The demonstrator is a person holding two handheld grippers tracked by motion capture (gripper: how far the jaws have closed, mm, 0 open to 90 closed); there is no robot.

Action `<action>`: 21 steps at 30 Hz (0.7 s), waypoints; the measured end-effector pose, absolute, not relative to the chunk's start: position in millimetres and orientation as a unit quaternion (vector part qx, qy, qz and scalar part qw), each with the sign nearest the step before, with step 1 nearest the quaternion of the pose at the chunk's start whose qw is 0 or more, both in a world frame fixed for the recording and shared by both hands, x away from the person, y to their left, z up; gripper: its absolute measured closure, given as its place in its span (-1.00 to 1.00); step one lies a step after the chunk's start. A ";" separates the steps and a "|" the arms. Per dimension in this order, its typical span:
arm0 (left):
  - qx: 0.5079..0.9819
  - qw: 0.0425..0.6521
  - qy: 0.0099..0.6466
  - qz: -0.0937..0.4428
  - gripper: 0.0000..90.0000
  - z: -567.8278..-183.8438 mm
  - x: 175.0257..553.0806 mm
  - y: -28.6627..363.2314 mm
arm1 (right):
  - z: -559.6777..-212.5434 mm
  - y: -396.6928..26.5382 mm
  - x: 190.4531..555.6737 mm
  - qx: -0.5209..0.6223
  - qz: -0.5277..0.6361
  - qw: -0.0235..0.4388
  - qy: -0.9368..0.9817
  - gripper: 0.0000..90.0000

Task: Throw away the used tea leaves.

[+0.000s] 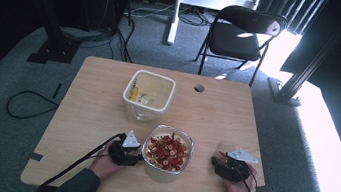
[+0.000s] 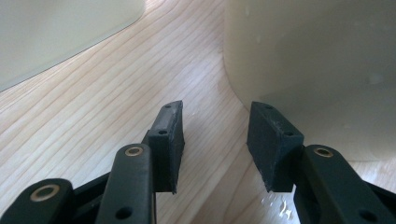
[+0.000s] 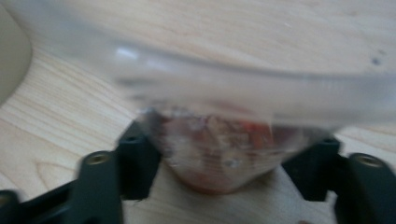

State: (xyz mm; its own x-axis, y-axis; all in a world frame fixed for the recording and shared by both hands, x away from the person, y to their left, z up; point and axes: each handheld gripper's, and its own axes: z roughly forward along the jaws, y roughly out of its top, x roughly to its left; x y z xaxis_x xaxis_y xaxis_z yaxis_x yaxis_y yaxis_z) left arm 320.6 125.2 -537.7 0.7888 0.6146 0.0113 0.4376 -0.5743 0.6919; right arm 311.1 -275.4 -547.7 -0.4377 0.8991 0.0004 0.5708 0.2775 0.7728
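A clear bowl (image 1: 163, 176) heaped with red and tan cereal pieces stands near the table's front edge. My left gripper (image 1: 141, 156) lies low on the table against the bowl's left side. In the left gripper view its jaws (image 2: 215, 140) stand apart over bare wood with nothing between them, and the bowl's wall (image 2: 322, 56) rises just past the right pad. To the right of the bowl, my right gripper (image 1: 219, 161) is shut on a clear plastic cup (image 1: 225, 148). The blurred cup (image 3: 215, 154) sits between the pads (image 3: 137, 158), with red pieces in its bottom.
A square translucent container (image 1: 132, 84) stands behind the bowl at the table's middle, and its wall (image 2: 56, 32) also appears at upper left in the left gripper view. There is a cable hole (image 1: 199, 88) near the far edge. A black folding chair (image 1: 240, 35) stands beyond the table.
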 end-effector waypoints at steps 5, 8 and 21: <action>0.877 0.354 0.299 0.127 0.23 -538.5 320.9 119.7 | -542.7 -276.5 309.3 0.476 0.374 0.236 0.760 -0.09; 0.877 0.354 0.298 0.128 0.23 -538.6 321.4 115.7 | -531.5 -277.1 305.7 0.473 0.387 0.242 0.754 -0.09; 0.876 0.357 0.299 0.129 0.18 -539.5 326.6 104.0 | -453.3 -251.2 298.6 0.412 0.347 0.341 0.771 -0.08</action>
State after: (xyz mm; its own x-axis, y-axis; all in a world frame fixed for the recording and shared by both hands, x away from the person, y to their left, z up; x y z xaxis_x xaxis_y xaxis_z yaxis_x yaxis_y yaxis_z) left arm 326.6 104.0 -539.5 0.7880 0.6155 0.0134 0.4308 -0.5669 0.7021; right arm 298.6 -251.2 -453.3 -0.4289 0.8711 -0.2392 0.3980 0.4199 0.8156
